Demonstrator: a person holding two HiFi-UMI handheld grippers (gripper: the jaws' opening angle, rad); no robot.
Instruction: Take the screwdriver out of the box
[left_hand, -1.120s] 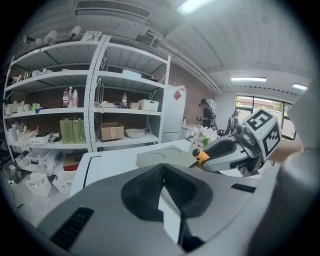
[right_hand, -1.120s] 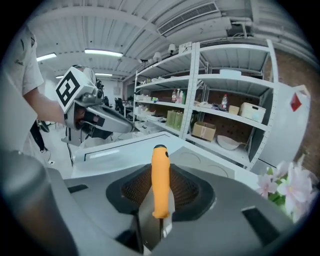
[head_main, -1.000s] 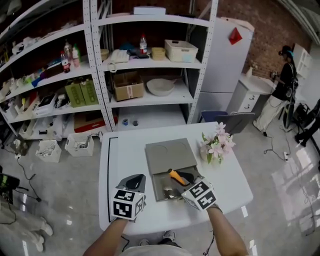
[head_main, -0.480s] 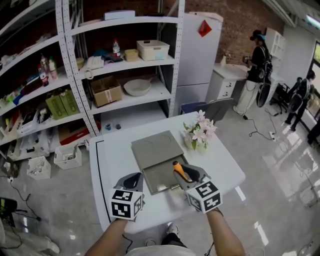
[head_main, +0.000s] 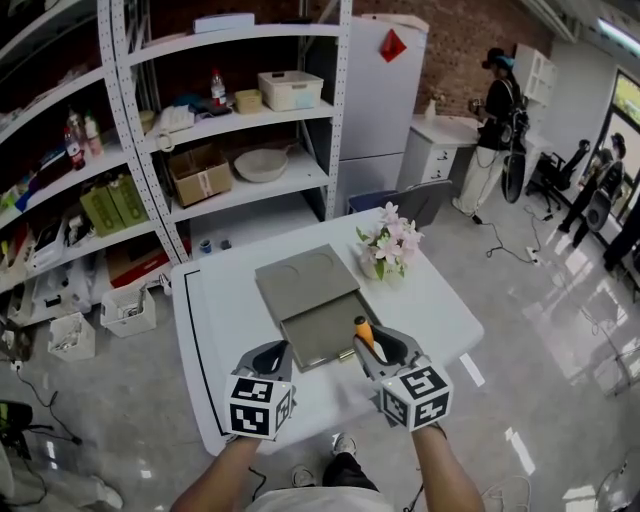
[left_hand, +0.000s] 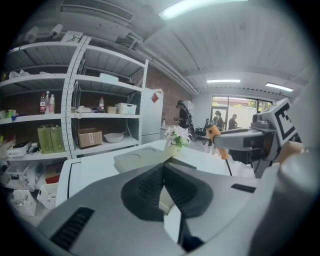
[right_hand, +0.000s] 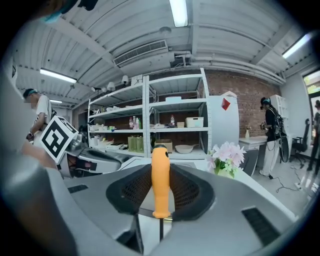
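R gripper (head_main: 376, 344) clamps screwdriver (right_hand: 160, 175) by orange handle, L gripper (head_main: 268, 357) pinched empty; a wrist roll could slip it back into box (head_main: 300, 283).

Two handheld grippers: left gripper (head_main: 269, 355), right gripper (head_main: 377, 345). One screwdriver (head_main: 363, 331), orange handle. One grey box (head_main: 305, 285). One white table (head_main: 215, 320). One bunch of pink flowers (head_main: 388, 240). Two bays of white shelving (head_main: 338, 100). One white fridge (head_main: 375, 100). On shelves: one cardboard carton (head_main: 200, 176), one bowl (head_main: 262, 165), one white tub (head_main: 290, 90), two green cartons (head_main: 115, 205). Two white baskets (head_main: 128, 310) on floor. One person (head_main: 495, 120) standing by counter, at least one more at far right edge
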